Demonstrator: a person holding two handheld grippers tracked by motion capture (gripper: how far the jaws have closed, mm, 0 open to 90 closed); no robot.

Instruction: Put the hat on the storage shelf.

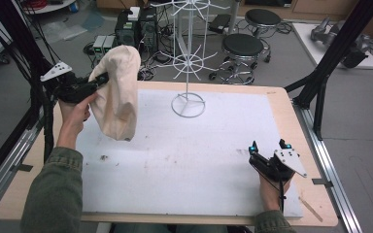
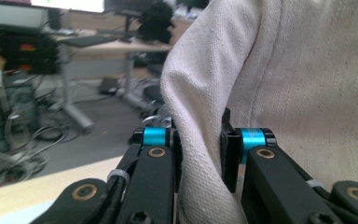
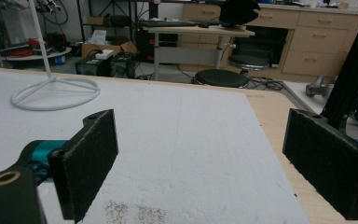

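Note:
A cream cloth bag hangs above the left side of the white mat, lifted clear of it. My left gripper is shut on a fold of this cloth bag, the fabric pinched between its black jaws near the blue rollers, gripper. My right gripper rests near the mat's right front, open with nothing between its pads; gripper. A white wire display rack stands at the mat's back centre, its ring base also in the right gripper view.
The mat lies on a wooden table. Black frame posts rise at the right and left sides. Stools, computer boxes and cables sit on the floor behind the table.

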